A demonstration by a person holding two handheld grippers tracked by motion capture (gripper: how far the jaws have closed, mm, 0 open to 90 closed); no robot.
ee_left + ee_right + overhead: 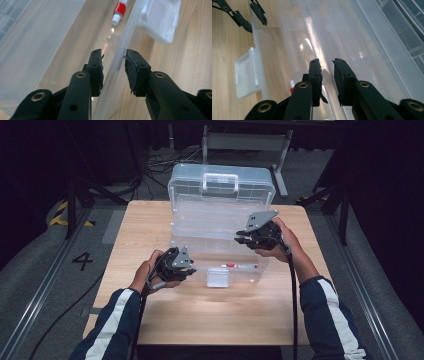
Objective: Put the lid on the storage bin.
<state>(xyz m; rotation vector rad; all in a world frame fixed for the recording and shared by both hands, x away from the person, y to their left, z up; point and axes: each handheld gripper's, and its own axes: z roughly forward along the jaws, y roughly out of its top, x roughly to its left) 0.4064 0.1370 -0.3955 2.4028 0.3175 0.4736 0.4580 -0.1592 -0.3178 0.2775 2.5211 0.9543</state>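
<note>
A tube (240,266) lies in the box (220,227), seemingly near its front wall.

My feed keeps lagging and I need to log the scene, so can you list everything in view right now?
plastic box: one, clear, lid open and standing up, middle of the table
latch: one, white, hanging on the box's near wall
tube: one, red and white, lying inside the box by its near wall
table: one, light wood, under the box
cables: several, black, on the floor behind the table
left gripper: one, black, jaws astride the box's near wall
right gripper: one, black, jaws over an inner tray edge; whether they press on it is unclear
</note>
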